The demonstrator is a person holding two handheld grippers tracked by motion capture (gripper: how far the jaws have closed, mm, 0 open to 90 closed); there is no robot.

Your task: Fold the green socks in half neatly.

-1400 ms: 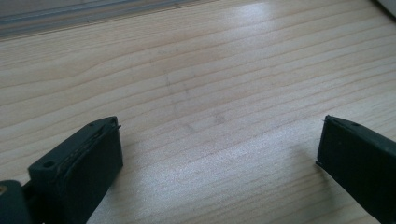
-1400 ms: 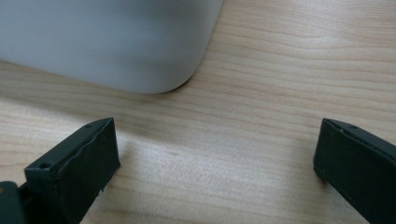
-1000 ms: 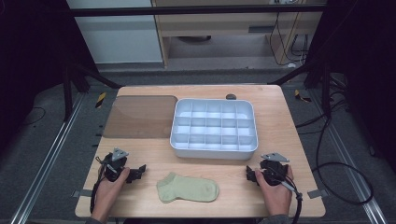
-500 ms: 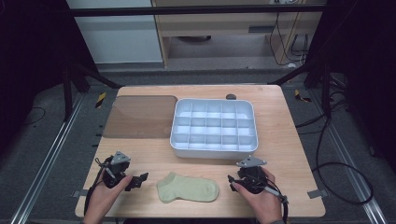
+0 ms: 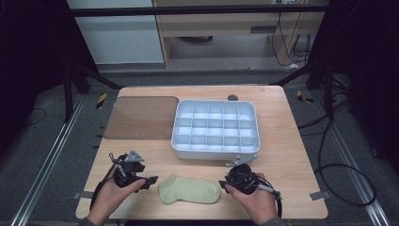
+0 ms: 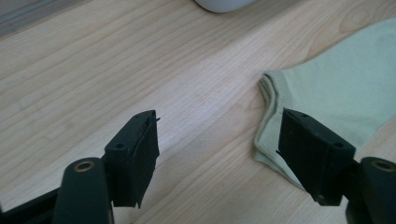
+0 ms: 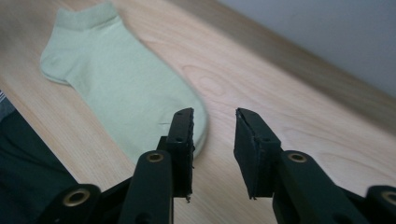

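Here I have the pale green sock (image 5: 189, 191) lying flat on the bench (image 5: 291, 141), between both grippers. The left gripper (image 6: 217, 154), jaws apart and just closing, faces the cuff; the right gripper (image 7: 214, 154), narrowing yet gripping nothing, faces the toe, ready to take both ends.

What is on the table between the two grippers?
A pale green sock lies flat between the left gripper and right gripper, seen in the high view.
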